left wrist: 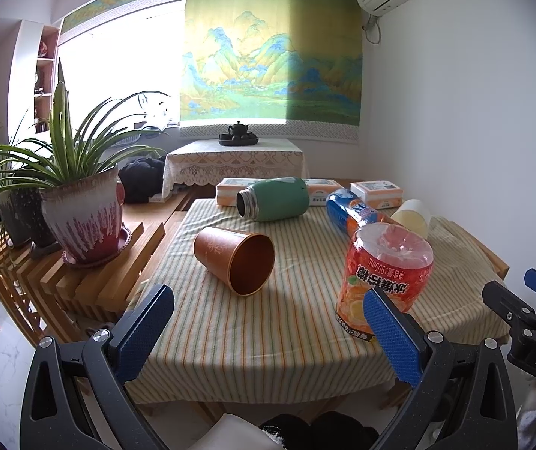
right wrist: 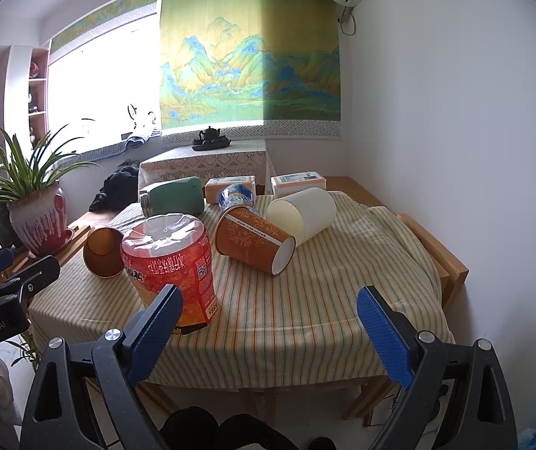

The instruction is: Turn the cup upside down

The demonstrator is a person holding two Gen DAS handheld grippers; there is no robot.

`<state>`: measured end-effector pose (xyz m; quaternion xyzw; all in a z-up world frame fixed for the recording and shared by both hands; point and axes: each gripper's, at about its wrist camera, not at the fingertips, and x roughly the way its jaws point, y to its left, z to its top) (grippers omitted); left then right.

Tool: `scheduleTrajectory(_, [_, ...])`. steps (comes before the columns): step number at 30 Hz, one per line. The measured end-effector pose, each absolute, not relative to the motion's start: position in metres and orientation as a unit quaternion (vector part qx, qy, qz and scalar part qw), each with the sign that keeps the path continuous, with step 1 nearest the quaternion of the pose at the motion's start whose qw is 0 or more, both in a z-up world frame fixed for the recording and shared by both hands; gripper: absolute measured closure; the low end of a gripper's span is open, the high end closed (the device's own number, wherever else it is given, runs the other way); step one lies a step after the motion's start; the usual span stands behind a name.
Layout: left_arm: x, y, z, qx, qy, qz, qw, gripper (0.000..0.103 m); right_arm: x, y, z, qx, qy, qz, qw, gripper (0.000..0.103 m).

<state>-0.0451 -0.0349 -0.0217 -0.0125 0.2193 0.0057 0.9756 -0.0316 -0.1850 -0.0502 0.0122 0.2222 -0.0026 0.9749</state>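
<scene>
Blue-padded jaws stand wide on both grippers, with nothing between them. The left gripper [left wrist: 268, 322] hovers over the near edge of the surface [left wrist: 230, 345], which is draped in a striped cloth. The right gripper [right wrist: 269, 322] hovers over the same near edge, further to the right.

Straight beyond the left jaws, the brown cup [left wrist: 234, 260] lies on its side on the cloth with its open mouth turned toward the camera. Just past the left gripper's right finger [left wrist: 388, 333], a red-labelled drink bottle [left wrist: 384, 273] lies with its base toward the camera.

In the right wrist view this same bottle sits just beyond the left finger [right wrist: 155, 330]. Past the middle of the cloth lies an orange patterned paper cup [right wrist: 254, 240] on its side, mouth toward the near right. A cream cup [right wrist: 301, 212] lies on its side touching it from behind, mouth facing left.

Further back, a green flask [left wrist: 273, 198] lies on its side with its metal neck pointing left, and a blue-labelled bottle [left wrist: 350, 212] lies between it and the cream cup. Two tissue packs [left wrist: 376, 189] rest along the far edge. A potted plant [left wrist: 84, 217] stands on a slatted wooden stand left of the surface.
</scene>
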Motion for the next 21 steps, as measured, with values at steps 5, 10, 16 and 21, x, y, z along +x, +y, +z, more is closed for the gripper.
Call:
scheduleTrajectory(5, [-0.0451,-0.0349,-0.0217,-0.013,0.219,0.006,0.976,0.001,-0.0309,-0.1851,-0.0504,0.012,0.223,-0.003,0.975,0.011])
scheduleTrajectory(10, [-0.0437,-0.0350,-0.0229,-0.011,0.220,0.004,0.975,0.001,-0.0302,-0.1854,-0.0518,0.013,0.224,-0.002,0.975,0.011])
scheduleTrajectory(16, [-0.0436,-0.0348,-0.0233,-0.011,0.220,0.004,0.975,0.001,-0.0293,-0.1842,-0.0544,0.012,0.226,-0.003,0.974,0.011])
scheduleTrajectory(21, [-0.0435,-0.0348,-0.0249,-0.008,0.219,0.005,0.976,0.001,-0.0284,-0.1840,-0.0545,0.013,0.228,-0.002,0.974,0.011])
